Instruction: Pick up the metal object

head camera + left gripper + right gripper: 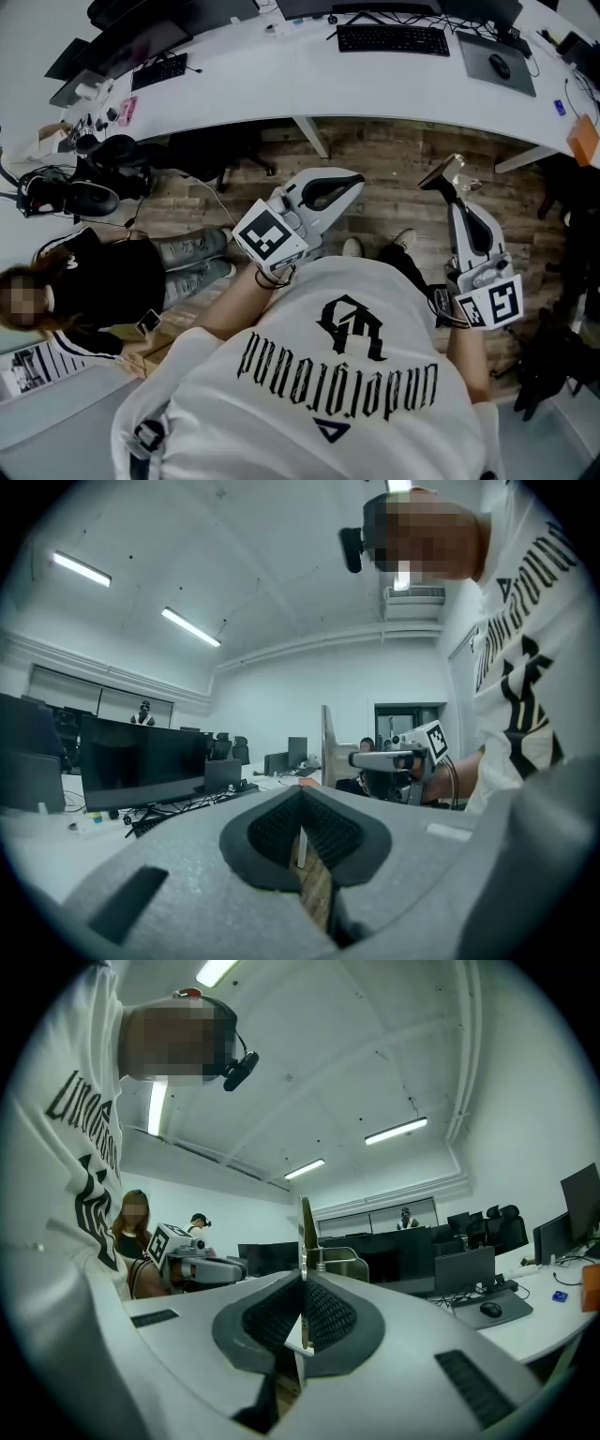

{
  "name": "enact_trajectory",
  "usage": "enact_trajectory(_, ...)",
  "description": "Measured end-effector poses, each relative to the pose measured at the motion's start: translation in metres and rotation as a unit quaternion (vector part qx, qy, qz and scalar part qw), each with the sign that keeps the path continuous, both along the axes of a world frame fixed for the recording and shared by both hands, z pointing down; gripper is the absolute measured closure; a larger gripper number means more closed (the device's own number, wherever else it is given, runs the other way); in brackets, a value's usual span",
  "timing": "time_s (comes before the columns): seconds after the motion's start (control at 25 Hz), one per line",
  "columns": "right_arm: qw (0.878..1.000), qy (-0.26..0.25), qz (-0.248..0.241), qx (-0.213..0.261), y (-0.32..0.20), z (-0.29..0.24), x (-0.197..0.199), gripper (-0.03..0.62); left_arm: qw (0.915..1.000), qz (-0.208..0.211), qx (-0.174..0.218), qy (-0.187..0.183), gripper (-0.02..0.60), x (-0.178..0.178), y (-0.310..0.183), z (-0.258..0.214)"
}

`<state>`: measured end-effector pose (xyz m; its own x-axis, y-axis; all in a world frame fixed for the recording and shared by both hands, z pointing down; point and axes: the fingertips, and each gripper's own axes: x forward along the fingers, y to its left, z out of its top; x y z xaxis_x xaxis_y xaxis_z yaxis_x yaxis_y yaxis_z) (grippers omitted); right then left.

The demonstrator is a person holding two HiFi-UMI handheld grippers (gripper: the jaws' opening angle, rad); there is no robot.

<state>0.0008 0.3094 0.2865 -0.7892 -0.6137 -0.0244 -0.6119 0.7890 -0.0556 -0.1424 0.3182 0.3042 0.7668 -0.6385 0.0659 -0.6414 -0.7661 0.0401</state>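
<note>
The metal object [452, 172] is a flat silvery plate with a bent handle, held up in the air over the wooden floor. My right gripper [448, 185] is shut on its lower edge. In the right gripper view the plate [306, 1227] stands edge-on and rises straight out of the closed pads of the right gripper [303, 1283]. My left gripper [356, 180] hangs to the left of it, apart, with its jaws together and nothing in them. From the left gripper [302, 797] I see the plate [329, 747] and the right gripper [398, 758] across from it.
A long curved white desk [309, 89] runs across the back with keyboards [392, 38], a mouse on a mat [499, 64] and monitors. A person in black [94, 277] sits on the floor at the left. Black chairs [553, 361] stand at the right.
</note>
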Motion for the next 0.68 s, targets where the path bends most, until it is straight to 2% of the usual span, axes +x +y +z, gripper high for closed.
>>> enact_trajectory(0.68, 1.0, 0.006, 0.007, 0.002, 0.012, -0.007, -0.019, 0.579, 0.9997, 0.015, 0.009, 0.016, 0.566, -0.012, 0.007, -0.006)
